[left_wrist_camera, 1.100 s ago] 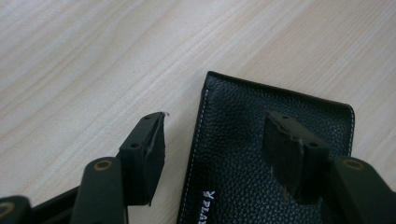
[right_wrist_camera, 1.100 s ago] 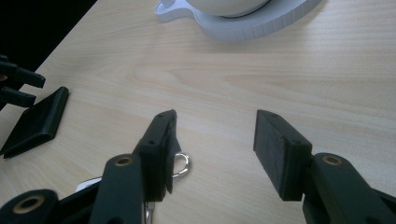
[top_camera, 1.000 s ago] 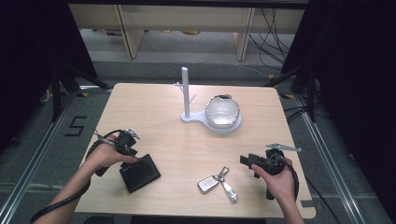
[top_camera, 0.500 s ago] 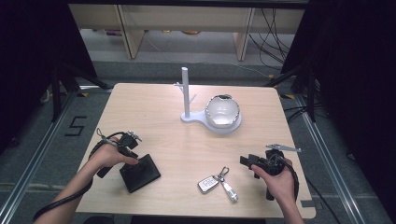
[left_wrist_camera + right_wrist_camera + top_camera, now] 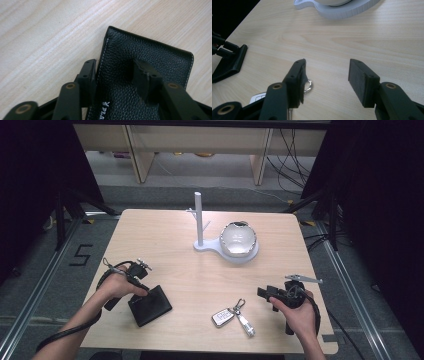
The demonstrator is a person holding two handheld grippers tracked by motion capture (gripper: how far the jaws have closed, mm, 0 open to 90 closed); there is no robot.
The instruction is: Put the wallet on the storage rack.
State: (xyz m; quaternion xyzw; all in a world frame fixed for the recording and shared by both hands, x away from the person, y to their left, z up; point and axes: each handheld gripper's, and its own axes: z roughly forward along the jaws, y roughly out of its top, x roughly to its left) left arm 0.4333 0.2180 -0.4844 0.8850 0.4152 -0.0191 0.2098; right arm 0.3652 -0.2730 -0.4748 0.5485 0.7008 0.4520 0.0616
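Your counter (image 5: 165, 245) carries: wallet (image 5: 150, 305) at near left, under your left gripper (image 5: 134, 279); key fob with keys (image 5: 232, 315) at near centre, just left of your right gripper (image 5: 272, 295); stand with bowl (image 5: 227, 240) behind, mid-counter.

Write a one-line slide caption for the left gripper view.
Left gripper fingers closing astride the black leather wallet's edge on the table.

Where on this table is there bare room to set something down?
Bare wood spans the far left of the table, left of the white stand, and the middle strip between the dish and the keys. The near edge is crowded: wallet, keys, both grippers.
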